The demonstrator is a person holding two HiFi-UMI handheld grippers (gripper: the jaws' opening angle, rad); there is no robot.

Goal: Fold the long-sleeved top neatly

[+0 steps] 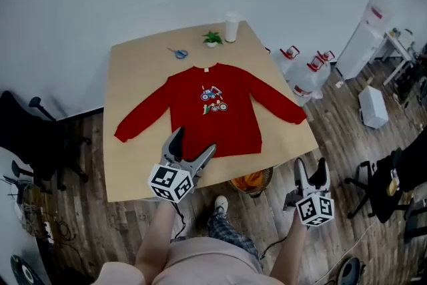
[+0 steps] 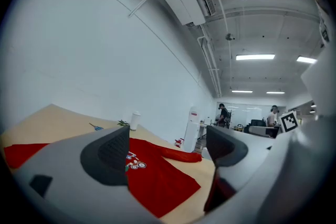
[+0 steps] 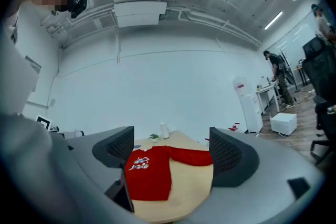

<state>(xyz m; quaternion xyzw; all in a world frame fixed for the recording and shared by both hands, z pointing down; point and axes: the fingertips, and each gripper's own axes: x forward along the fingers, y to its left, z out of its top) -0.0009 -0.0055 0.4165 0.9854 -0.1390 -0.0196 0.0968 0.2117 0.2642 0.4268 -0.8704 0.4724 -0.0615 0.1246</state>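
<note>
The long-sleeved top lay flat and face up on the table, collar toward the far edge, hem toward the person, printed chest uppermost. Its long axis ran across the table: both sleeves were spread outward and angled down toward the near side, the left cuff and right cuff near opposite table edges. The left gripper hung over the near hem, jaws apart with nothing between them. The right gripper was off the table past its near right corner, over the floor and well apart from the right cuff, jaws likewise apart and empty. The left gripper was therefore the nearer tool; the top lay ahead of it and ahead and to the left of the right gripper. The head view alone showed both sleeves complete. The left gripper view showed only the chest print, a hem corner and the right sleeve. The right gripper view showed the body and right sleeve with bare table before the hem, while the left sleeve fell behind its jaw.
</note>
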